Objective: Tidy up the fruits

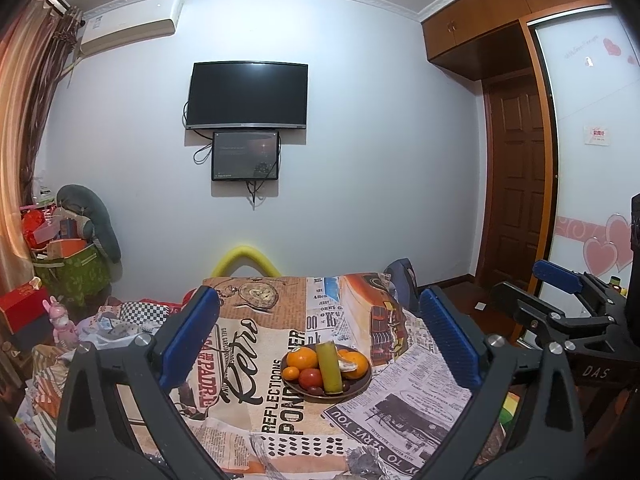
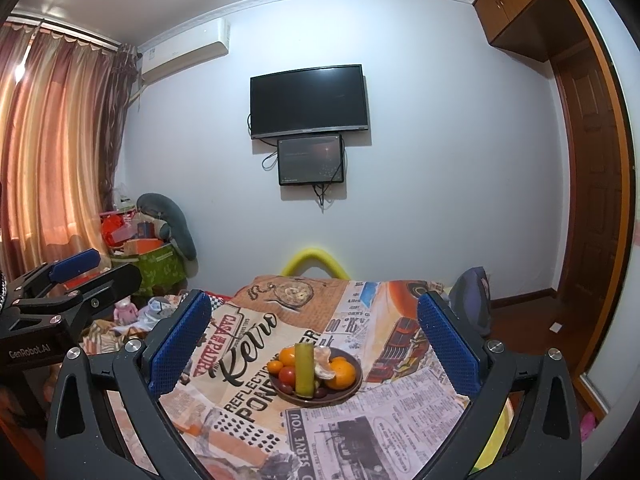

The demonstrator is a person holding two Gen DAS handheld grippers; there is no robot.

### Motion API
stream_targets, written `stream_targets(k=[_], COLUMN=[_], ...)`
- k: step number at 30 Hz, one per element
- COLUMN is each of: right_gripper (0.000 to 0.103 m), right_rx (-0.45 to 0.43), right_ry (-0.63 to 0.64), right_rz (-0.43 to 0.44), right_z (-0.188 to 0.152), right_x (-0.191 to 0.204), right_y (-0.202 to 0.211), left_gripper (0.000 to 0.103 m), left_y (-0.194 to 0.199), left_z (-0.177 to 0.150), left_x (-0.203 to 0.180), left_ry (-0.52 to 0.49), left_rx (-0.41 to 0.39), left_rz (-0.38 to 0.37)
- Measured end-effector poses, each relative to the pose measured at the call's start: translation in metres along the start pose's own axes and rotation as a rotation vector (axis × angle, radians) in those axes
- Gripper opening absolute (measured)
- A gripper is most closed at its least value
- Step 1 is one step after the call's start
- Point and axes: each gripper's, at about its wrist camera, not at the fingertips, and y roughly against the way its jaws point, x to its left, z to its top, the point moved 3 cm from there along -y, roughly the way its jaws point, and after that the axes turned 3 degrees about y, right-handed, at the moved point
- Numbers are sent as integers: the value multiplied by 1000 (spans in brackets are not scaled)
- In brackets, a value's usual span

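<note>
A dark brown plate (image 1: 360, 385) (image 2: 352, 390) sits on a table covered with a newspaper-print cloth (image 1: 256, 364) (image 2: 400, 412). On the plate lie oranges (image 1: 303, 358) (image 2: 342, 373), a red tomato (image 1: 311, 377) (image 2: 287, 374), a green-yellow stick (image 1: 329, 367) (image 2: 304, 368), a peeled citrus piece (image 2: 322, 360) and small dark fruits. My left gripper (image 1: 320, 342) is open and empty, held above the table in front of the plate. My right gripper (image 2: 314, 344) is open and empty too, beside it; it also shows in the left wrist view (image 1: 560, 280).
A bed or low surface with clutter, boxes and a pink toy (image 1: 62, 322) lies left of the table. A yellow foam arch (image 1: 245, 260) and a chair back (image 2: 474, 300) stand behind the table. A TV (image 1: 248, 96) hangs on the far wall; a door (image 1: 516, 184) is at right.
</note>
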Motion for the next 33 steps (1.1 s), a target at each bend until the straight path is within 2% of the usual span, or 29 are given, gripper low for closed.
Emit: stream_targets(k=[33], right_gripper=[103], right_rx=[15], right_ry=[-5], right_rz=[-4], right_z=[-3], right_x=[-2], right_y=[-2], left_gripper=[102], left_y=[-7], left_z=[-4], left_x=[5], left_ry=[7], left_rx=[26], left_rz=[-30])
